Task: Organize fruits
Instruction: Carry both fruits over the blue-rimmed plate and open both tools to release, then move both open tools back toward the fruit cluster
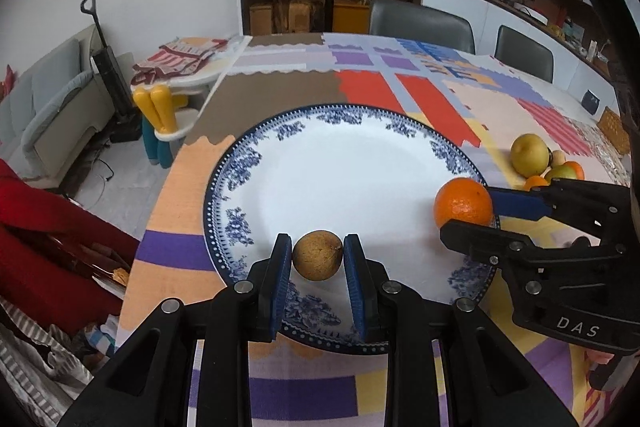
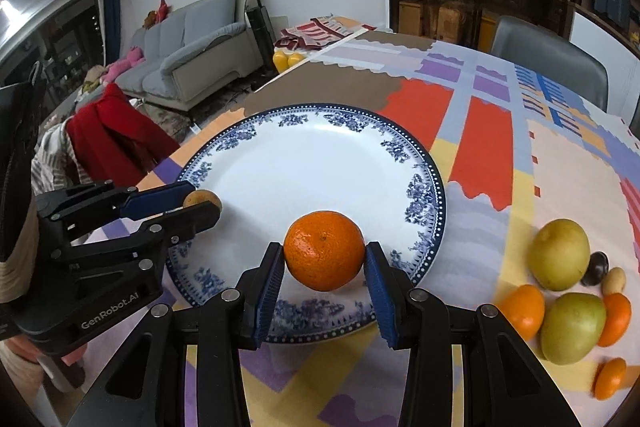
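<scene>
A white plate with a blue floral rim [image 1: 240,223] [image 2: 424,195] lies on the patchwork tablecloth. My left gripper [image 1: 318,259] [image 2: 202,205] is shut on a small round brown fruit [image 1: 318,255] [image 2: 202,198] and holds it over the plate's near-left rim. My right gripper [image 2: 325,257] [image 1: 466,213] is shut on an orange mandarin [image 2: 325,251] [image 1: 464,203] over the plate's near-right part. Whether either fruit touches the plate I cannot tell.
A pile of fruit lies on the cloth right of the plate: two yellow-green pears [image 2: 558,253] [image 2: 572,327], several mandarins [image 2: 524,311], a dark plum [image 2: 596,269]. The pile also shows in the left wrist view [image 1: 530,155]. Two grey chairs [image 1: 420,21] stand behind the table. The table edge runs along the left.
</scene>
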Tool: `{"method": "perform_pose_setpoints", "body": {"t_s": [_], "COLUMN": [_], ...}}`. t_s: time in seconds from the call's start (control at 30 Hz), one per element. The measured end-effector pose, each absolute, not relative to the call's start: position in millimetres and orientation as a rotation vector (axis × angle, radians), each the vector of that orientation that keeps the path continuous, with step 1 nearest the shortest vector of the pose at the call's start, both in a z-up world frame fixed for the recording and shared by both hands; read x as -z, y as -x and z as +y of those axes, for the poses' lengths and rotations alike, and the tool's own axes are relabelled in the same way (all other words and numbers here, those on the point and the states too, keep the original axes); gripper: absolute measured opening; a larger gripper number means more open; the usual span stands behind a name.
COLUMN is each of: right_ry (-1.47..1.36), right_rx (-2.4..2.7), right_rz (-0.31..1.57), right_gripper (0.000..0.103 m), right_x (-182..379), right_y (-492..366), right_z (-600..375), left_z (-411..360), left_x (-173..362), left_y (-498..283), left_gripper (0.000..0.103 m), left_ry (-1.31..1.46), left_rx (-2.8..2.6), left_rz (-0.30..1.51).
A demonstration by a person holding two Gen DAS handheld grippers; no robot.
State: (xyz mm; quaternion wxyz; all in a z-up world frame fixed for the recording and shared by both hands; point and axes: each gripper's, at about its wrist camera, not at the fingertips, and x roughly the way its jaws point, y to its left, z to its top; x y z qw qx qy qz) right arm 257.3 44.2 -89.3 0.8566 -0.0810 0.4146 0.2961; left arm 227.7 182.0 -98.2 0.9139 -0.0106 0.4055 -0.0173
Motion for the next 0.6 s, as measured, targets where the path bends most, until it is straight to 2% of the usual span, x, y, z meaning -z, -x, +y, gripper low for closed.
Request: {"method": "perform_pose_setpoints", "body": {"t_s": [0.07,0.17,0.27,0.33,0.43,0.53,0.6], "right_ry": [0.172,0.170,0.161,0.152,0.148,0.152,0.153], "right_rx": [-0.621,-0.622,-0.627,-0.625,-0.608,-0.583,-0.566], "right_rz": [0.875,0.882,0.884,0.870,0.830,0.786,0.759], "right_gripper": [0.043,0.043,0.044,0.053,0.054,0.055,0.062], "right_x": [91.4,93.1,92.3,88.6,78.7,66.4,57.9], "right_y": [-257.9,-258.5,-257.7,-256.2,-247.2,-233.4,-223.9], "right_z": [44.8,44.1,42.2,39.8,33.3,23.8,16.3], "left_z": [182.0,180.8,179.3,178.0,172.4,163.3,155.6], "left_x": [99.8,98.5,93.8,89.2,79.1,66.4,56.4], "left_y": [-228.2,-229.3,-225.5,-221.3,-210.3,-195.9,-184.9], "left_gripper": [0.027,0.036,0.041,0.045,0.046,0.053,0.059], "left_ry": [0.012,-0.006,-0.014,-0.020,-0.049,-0.074,-0.084], "left_rx": [0.035,0.034,0.023,0.016,-0.008,-0.018,-0.022], "left_rz": [0.832,0.827,0.817,0.808,0.776,0.736,0.708]}}
